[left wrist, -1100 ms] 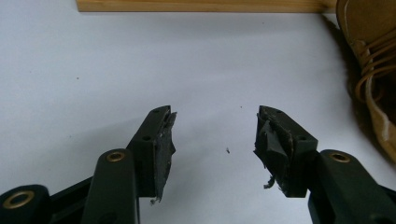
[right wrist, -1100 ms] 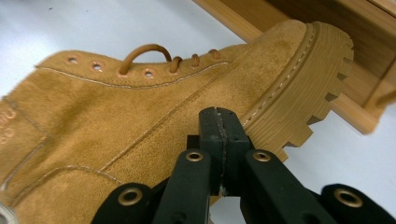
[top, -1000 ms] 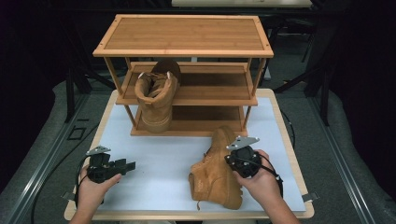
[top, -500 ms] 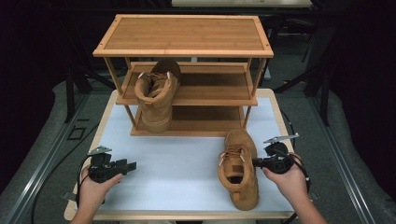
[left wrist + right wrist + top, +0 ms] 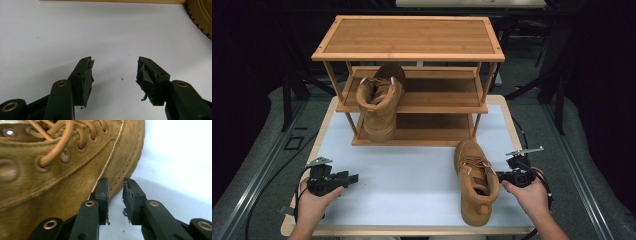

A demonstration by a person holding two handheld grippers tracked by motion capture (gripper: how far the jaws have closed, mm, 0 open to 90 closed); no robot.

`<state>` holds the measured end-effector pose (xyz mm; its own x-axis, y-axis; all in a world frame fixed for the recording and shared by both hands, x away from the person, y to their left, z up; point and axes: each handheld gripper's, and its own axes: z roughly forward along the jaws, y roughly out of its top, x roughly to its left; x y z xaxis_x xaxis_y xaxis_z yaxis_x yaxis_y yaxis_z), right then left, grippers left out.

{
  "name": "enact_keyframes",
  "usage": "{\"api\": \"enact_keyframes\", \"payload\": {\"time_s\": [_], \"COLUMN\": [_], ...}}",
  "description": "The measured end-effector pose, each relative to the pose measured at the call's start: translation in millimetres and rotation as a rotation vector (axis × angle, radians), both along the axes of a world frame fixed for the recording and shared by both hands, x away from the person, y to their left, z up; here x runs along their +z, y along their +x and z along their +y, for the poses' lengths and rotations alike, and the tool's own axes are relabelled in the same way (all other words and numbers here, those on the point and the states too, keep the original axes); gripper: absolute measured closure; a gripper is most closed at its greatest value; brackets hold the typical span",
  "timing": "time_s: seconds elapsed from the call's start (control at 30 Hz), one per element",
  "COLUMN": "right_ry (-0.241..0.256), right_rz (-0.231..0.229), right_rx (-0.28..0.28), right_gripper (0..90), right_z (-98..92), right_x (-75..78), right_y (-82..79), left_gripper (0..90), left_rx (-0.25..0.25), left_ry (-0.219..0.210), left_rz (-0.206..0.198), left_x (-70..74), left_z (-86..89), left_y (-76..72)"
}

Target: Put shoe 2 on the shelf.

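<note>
- The tan suede lace-up boot (image 5: 475,181) stands upright on the white-topped desk (image 5: 412,175), right of centre, toe toward the three-tier wooden shoe rack (image 5: 409,75).
- The right hand-held gripper (image 5: 115,192) sits just beside the boot's outer side — jaws slightly parted, grasping nothing.
- The left hand-held gripper (image 5: 113,72) rests released over bare desk.
- A matching second tan boot (image 5: 379,102) stands on the rack's middle shelf — at its left.
</note>
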<state>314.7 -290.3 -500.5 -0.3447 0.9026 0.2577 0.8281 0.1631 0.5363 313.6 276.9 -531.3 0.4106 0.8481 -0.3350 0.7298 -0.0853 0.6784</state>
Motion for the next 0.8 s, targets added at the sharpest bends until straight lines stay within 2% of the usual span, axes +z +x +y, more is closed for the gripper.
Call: {"api": "enact_keyframes", "payload": {"time_s": [0.1, 0.2, 0.23, 0.27, 0.3, 0.33, 0.4, 0.43, 0.5, 0.6, 0.63, 0.73, 0.8], "right_ry": [0.056, 0.042, 0.046, 0.046, 0.046, 0.047, 0.004, -0.010, -0.017, -0.010, -0.023, -0.005, 0.044], "right_rz": [0.011, 0.022, 0.032, 0.043, 0.043, 0.034, 0.027, 0.021, -0.023, -0.072, -0.090, -0.094, -0.081], "right_rx": [0.013, -0.020, -0.010, 0.029, 0.029, 0.039, 0.029, 0.027, 0.008, -0.019, -0.044, -0.045, -0.030], "right_gripper": [75.4, 68.9, 67.0, 62.3, 62.3, 60.2, 57.6, 60.3, 64.8, 56.8, 54.2, 54.6, 54.7], "right_z": [-6.2, -8.9, -9.8, -11.3, -11.3, -11.5, -11.7, -11.5, -12.1, -13.9, -13.7, -15.1, -14.2], "right_x": [0.7, 1.5, 0.4, -0.6, -0.6, -0.7, 2.1, 4.0, 10.2, 19.0, 22.9, 32.2, 41.6], "right_y": [-0.2, -0.1, 0.6, 0.1, 0.1, -1.1, -5.0, -6.4, -10.9, -14.7, -16.5, -19.9, -24.1], "left_gripper": [46.0, 47.1, 48.7, 50.8, 51.9, 51.9, 52.4, 52.4, 53.6, 52.7, 51.6, 49.8, 48.3], "left_rx": [0.004, 0.003, -0.004, -0.012, -0.012, -0.018, -0.015, -0.010, -0.002, 0.008, 0.012, 0.019, 0.009], "left_ry": [-0.006, 0.007, 0.015, 0.035, 0.035, 0.038, 0.032, 0.031, 0.042, 0.037, 0.039, 0.043, 0.034], "left_rz": [0.000, -0.010, -0.010, -0.020, -0.020, -0.020, -0.018, -0.022, -0.025, -0.035, -0.039, -0.043, -0.040], "left_x": [0.1, 0.4, 0.7, 0.5, 0.5, 0.5, 0.7, 0.8, 1.3, 2.2, 2.4, 3.9, 4.2], "left_z": [1.6, 2.8, 3.2, 3.2, 3.2, 3.4, 3.3, 3.4, 2.9, 3.5, 3.7, 4.8, 5.2], "left_y": [0.2, -0.5, -0.6, -1.5, -1.5, -1.4, -1.8, -1.8, -1.9, -2.3, -2.3, -2.2, -2.6]}}
